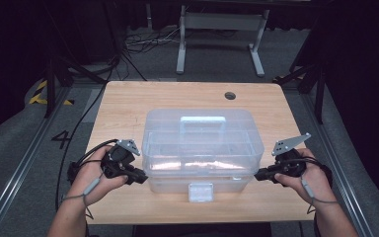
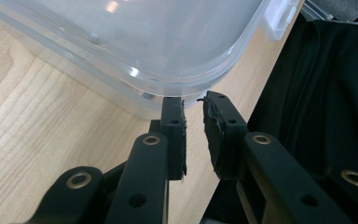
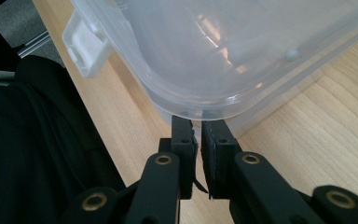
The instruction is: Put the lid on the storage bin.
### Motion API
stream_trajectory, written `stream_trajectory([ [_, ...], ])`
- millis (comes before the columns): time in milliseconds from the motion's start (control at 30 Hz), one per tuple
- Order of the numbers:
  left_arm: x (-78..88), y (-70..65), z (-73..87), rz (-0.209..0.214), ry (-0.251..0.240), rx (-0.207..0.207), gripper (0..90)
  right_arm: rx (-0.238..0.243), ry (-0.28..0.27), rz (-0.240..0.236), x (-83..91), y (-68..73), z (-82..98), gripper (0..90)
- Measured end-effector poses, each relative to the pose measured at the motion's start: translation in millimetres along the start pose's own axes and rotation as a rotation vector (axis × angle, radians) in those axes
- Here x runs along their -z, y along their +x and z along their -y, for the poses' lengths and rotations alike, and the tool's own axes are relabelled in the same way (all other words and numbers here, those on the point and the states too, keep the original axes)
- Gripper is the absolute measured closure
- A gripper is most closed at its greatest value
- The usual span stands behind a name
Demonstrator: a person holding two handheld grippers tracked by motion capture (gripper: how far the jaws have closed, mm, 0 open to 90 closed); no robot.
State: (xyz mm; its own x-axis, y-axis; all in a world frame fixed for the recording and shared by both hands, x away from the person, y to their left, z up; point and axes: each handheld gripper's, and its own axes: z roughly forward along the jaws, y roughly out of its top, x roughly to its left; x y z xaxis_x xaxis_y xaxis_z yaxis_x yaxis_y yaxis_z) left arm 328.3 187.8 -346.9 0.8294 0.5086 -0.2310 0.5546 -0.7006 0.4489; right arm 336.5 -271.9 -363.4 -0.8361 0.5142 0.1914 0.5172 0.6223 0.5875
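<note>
A clear plastic storage box with its lid on stands in the middle of the wooden table. My left gripper touches the box's near left corner. In the left gripper view, my left gripper has a narrow gap between its jaws, nothing in it, and its tips sit just under the lid's rim. My right gripper is at the near right corner. Seen in the right gripper view, my right gripper has its jaws nearly together, tips tucked under the lid's rim.
A white latch hangs at the box's near side, also visible as the latch and the latch. A pale handle lies in the lid. The table has a round hole at the far right. A metal frame stands on the floor beyond.
</note>
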Motion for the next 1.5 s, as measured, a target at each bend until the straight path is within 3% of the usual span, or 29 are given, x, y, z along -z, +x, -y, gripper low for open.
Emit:
stream_trajectory([
  [433,-5.2,1.9,0.6,0.003,0.051,0.003,77.1,0.008,0.069,0.024,-4.2,1.2,0.2,83.3],
  [667,-3.6,3.0,3.6,0.001,0.041,0.015,76.0,0.016,0.101,0.031,-5.1,0.8,1.2,81.4],
  [800,-1.2,1.7,8.9,-0.023,0.038,0.032,72.0,0.011,0.090,0.030,-0.6,-0.2,0.7,79.0],
  [1000,9.4,1.1,19.9,-0.069,-0.017,0.081,62.3,0.017,0.043,0.028,13.5,-4.4,-3.5,73.5],
  [1167,17.9,4.1,27.9,-0.121,-0.067,0.133,56.7,-0.013,-0.023,0.027,30.6,-14.9,-6.8,66.9],
  [1467,25.3,28.6,27.9,-0.172,-0.226,0.214,52.5,-0.067,-0.126,0.073,41.7,-32.4,-7.0,57.4],
  [1500,25.3,28.6,27.9,-0.172,-0.226,0.214,52.3,-0.079,-0.142,0.079,42.7,-34.8,-6.0,55.6],
])
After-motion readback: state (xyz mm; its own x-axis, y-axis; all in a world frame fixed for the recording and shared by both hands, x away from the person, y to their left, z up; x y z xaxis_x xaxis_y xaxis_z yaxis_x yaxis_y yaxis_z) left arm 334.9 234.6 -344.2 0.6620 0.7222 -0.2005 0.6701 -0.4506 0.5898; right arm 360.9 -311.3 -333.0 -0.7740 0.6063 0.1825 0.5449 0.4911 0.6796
